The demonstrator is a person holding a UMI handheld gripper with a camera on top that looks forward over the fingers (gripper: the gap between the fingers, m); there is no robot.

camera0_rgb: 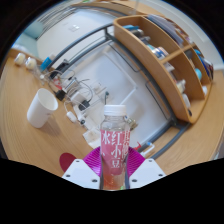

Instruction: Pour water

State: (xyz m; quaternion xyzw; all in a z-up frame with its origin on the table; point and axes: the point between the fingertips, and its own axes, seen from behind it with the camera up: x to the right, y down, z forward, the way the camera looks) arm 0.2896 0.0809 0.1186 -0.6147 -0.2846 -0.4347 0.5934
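My gripper [113, 165] is shut on a clear plastic bottle [114, 148] with a white cap and a pink label with red characters. The bottle stands upright between the magenta pads [92, 161], both pressing its sides, and it hides most of the fingers. A white cup [42, 108] stands on the white table [95, 75] to the left of the bottle and farther away, open top up. The bottle is held above the table's near part, well apart from the cup.
A wooden shelf unit [165, 55] with books and boxes stands to the right, beyond the table. Cables and small parts [80, 92] lie on the table just past the cup. More small objects [25, 62] sit at the far left on the wooden floor.
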